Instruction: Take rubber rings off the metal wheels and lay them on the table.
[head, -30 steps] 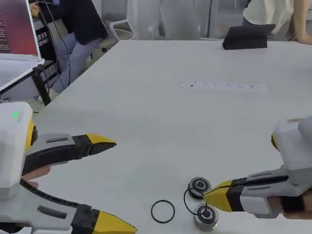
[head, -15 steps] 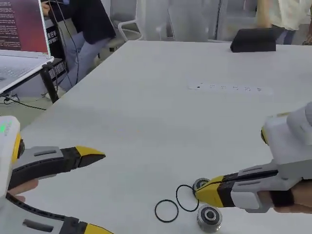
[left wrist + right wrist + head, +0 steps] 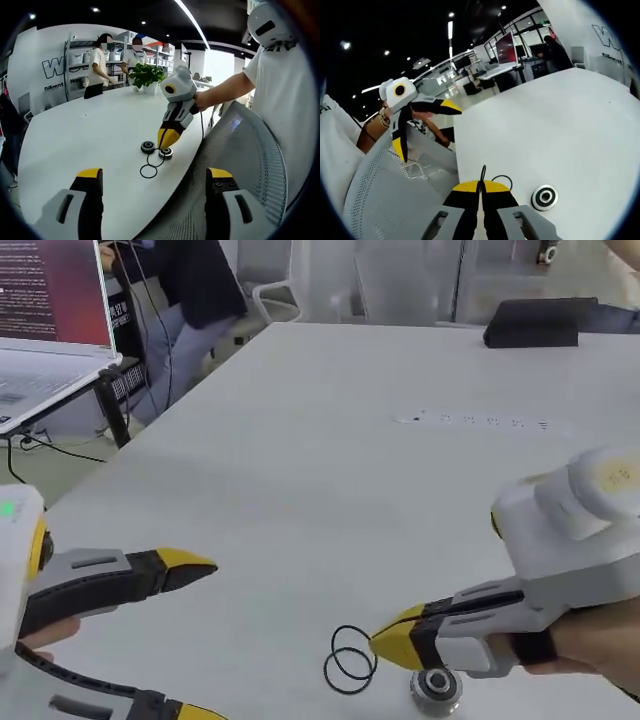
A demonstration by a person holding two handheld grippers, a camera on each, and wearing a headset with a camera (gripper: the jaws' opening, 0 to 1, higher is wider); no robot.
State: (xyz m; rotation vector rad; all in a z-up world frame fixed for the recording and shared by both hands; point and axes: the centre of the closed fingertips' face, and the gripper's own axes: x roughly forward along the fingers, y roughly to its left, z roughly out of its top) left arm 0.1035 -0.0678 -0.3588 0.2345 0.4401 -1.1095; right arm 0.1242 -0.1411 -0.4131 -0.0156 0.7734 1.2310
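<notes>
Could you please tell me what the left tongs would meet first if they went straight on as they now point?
Most likely the two rubber rings on the table, one pinched by the right tongs, with the metal wheels just beyond; they might pass above, since height is unclear.

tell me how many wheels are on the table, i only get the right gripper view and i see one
Observer: Two. The left gripper view shows a second wheel just beyond the wheel that sits by the tip of your right hand-held gripper.
Operator: ok and is any ring off already
Observer: Yes. A loose ring lies flat on the table, on the near side of the wheels in the left gripper view. In the head view it overlaps the held ring that your shut jaws pinch.
</notes>
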